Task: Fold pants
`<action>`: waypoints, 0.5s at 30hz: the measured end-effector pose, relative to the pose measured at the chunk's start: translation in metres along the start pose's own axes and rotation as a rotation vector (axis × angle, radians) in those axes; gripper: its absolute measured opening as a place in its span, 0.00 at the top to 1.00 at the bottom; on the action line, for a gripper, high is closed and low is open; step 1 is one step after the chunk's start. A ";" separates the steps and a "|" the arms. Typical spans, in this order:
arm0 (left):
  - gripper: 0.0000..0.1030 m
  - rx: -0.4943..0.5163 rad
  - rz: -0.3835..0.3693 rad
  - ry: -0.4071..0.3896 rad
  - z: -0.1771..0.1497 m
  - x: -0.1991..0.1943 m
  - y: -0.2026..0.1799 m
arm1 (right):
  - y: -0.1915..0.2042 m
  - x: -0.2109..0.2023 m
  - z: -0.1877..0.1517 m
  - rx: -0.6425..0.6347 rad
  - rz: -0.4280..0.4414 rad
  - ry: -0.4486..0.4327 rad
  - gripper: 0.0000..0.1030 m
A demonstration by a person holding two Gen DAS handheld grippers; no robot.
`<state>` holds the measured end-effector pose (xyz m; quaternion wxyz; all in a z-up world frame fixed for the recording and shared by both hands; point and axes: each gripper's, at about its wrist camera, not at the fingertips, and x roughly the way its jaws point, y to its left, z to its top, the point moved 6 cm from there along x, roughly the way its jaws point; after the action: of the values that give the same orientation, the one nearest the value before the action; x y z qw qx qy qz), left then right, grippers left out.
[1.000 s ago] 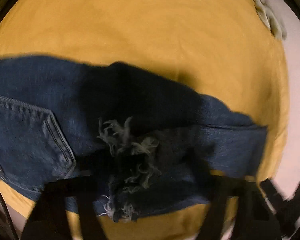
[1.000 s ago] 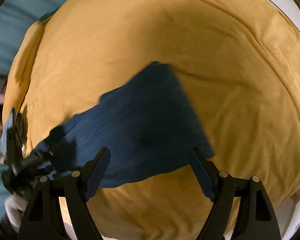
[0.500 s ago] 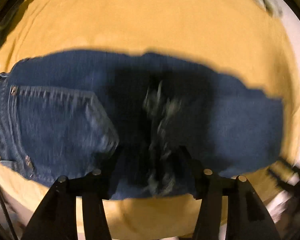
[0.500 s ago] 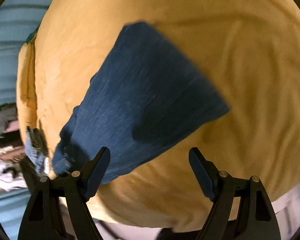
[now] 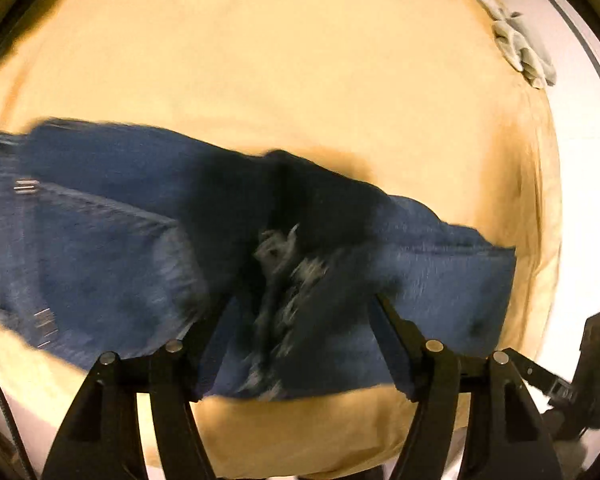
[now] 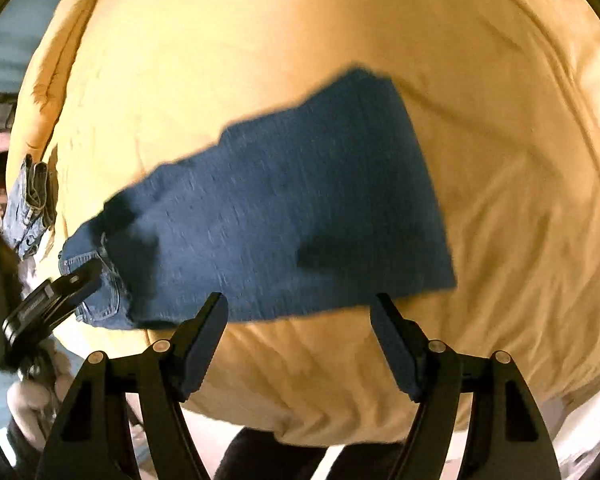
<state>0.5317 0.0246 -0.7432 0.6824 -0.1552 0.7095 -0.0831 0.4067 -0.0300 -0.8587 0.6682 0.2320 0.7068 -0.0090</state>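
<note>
Left wrist: left gripper (image 5: 302, 332) jaws apart over folded jeans (image 5: 112, 248) on the yellow sheet (image 5: 284, 80); back pocket and frayed hem visible. Right wrist: right gripper (image 6: 300, 334) jaws apart, empty, near plain denim edge; second jeans (image 6: 30, 204) at sheet edge.

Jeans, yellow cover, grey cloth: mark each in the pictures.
jeans (image 6: 300, 216), right wrist view, middle of the flat folded leg panel.
yellow cover (image 5: 300, 80), left wrist view, bare stretch beyond the jeans.
grey cloth (image 5: 520, 50), left wrist view, its crumpled middle.
</note>
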 end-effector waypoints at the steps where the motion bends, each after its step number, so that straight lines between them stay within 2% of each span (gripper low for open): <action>1: 0.42 -0.007 -0.005 0.017 0.001 0.009 0.002 | 0.005 0.001 0.008 -0.002 -0.013 -0.004 0.26; 2: 0.69 0.002 -0.020 0.032 0.005 0.020 -0.002 | 0.000 -0.002 0.016 0.004 -0.023 -0.007 0.26; 3: 0.74 0.029 0.006 0.032 0.006 0.021 -0.006 | -0.002 -0.003 0.021 0.010 -0.027 -0.010 0.26; 5: 0.87 0.164 0.089 -0.036 0.011 0.015 -0.026 | -0.006 -0.001 0.031 0.019 -0.042 -0.021 0.26; 8: 0.89 0.294 0.163 -0.126 0.005 0.000 -0.042 | -0.009 0.004 0.036 0.027 -0.069 -0.032 0.26; 11: 0.89 0.334 0.234 -0.143 0.003 0.003 -0.033 | -0.008 0.011 0.038 0.041 -0.072 -0.038 0.26; 12: 0.88 0.318 0.255 -0.131 0.007 0.005 -0.021 | -0.011 0.009 0.037 0.045 -0.067 -0.039 0.26; 13: 0.87 0.296 0.245 -0.112 0.008 0.008 -0.016 | -0.011 0.008 0.037 0.052 -0.062 -0.038 0.26; 15: 0.85 0.213 0.189 -0.107 0.011 0.001 -0.011 | -0.010 0.002 0.040 0.050 -0.068 -0.037 0.26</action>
<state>0.5437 0.0145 -0.7410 0.7365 -0.0187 0.6708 -0.0849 0.4407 -0.0509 -0.8680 0.6745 0.2241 0.7014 -0.0536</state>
